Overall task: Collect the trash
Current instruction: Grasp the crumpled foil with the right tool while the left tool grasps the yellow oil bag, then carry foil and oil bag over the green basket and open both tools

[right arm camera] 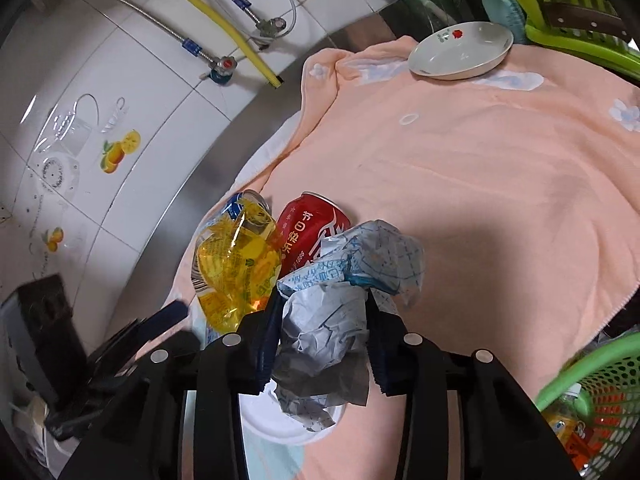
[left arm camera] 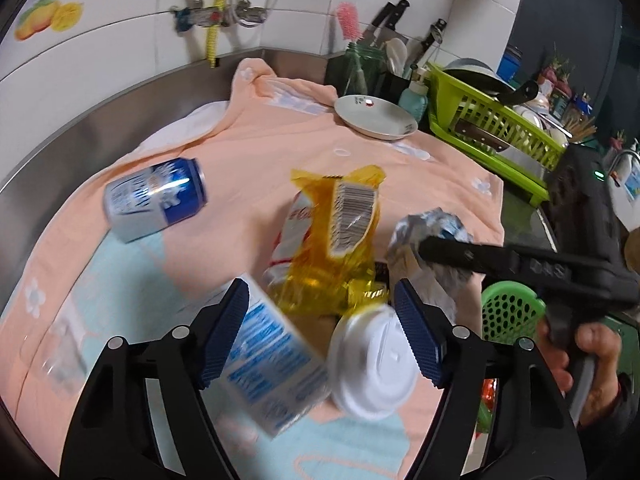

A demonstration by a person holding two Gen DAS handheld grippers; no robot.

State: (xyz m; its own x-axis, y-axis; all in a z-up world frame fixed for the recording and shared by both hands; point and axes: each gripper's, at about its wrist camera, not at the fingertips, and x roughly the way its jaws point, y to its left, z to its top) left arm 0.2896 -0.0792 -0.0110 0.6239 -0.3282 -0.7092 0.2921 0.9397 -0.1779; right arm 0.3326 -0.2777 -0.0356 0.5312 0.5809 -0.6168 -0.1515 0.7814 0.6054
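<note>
Trash lies on a peach towel point(left arm camera: 260, 148). My left gripper point(left arm camera: 320, 332) is open above a blue-and-white carton point(left arm camera: 276, 368) and a white cup lid point(left arm camera: 372, 364). Beyond them lie a yellow wrapper point(left arm camera: 336, 248) over a red can point(right arm camera: 308, 228), and a blue-and-silver can point(left arm camera: 156, 200) to the left. My right gripper point(right arm camera: 320, 340) is shut on a crumpled paper ball point(right arm camera: 344, 292), held above the towel; it also shows in the left wrist view point(left arm camera: 428, 240). A green perforated basket point(right arm camera: 600, 380) holding some trash is at the lower right.
A white plate point(left arm camera: 376, 116) sits at the towel's far edge. A lime dish rack point(left arm camera: 492, 120) with dishes and a knife stands right of it. Jars, knives and a pink brush point(left arm camera: 348, 24) stand at the back. A tiled wall with hoses point(right arm camera: 224, 20) is behind.
</note>
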